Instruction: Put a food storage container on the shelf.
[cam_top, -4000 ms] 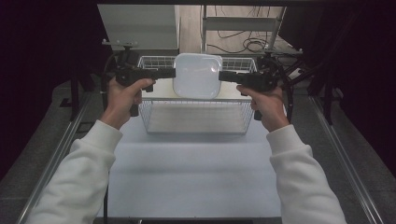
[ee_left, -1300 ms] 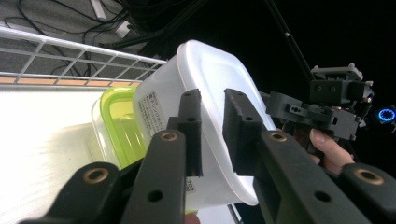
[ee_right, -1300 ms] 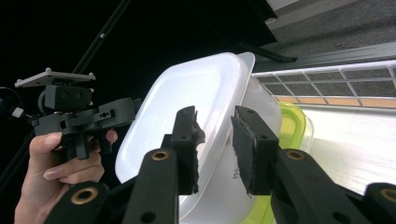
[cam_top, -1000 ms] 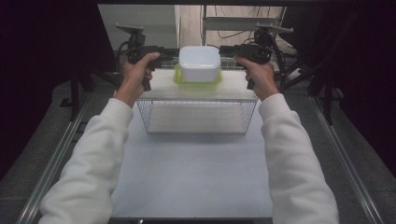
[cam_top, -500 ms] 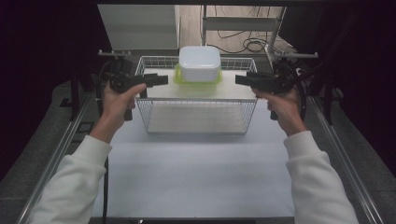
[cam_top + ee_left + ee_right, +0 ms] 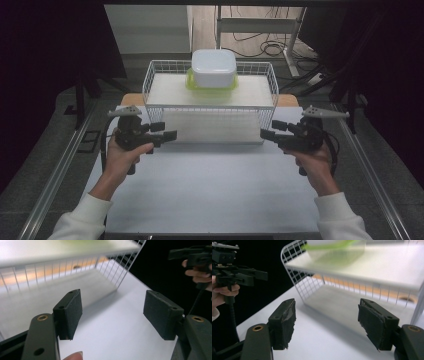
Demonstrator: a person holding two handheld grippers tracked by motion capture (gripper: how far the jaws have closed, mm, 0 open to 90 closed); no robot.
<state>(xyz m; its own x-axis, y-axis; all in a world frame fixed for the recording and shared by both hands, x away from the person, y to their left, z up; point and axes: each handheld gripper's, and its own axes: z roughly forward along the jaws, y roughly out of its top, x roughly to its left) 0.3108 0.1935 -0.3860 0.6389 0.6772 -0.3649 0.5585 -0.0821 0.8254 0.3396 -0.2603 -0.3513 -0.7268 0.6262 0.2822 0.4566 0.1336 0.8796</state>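
The left tool (image 6: 167, 134) and right tool (image 6: 267, 134) hung spread and empty over the counter (image 6: 210, 190), their jaws having just been opening. The gripper views showed bare pads (image 6: 71, 312) up close; the high view showed the box (image 6: 214, 67) whole. It sat on the wire rack (image 6: 210, 92), far of both tools, between them.

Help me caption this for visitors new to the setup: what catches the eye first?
A white lidded container on its lime-green base sits on top of the white wire rack at the table's far edge. Nearer the person, the left tool and right tool point inward at each other above the white table, jaws open and empty.
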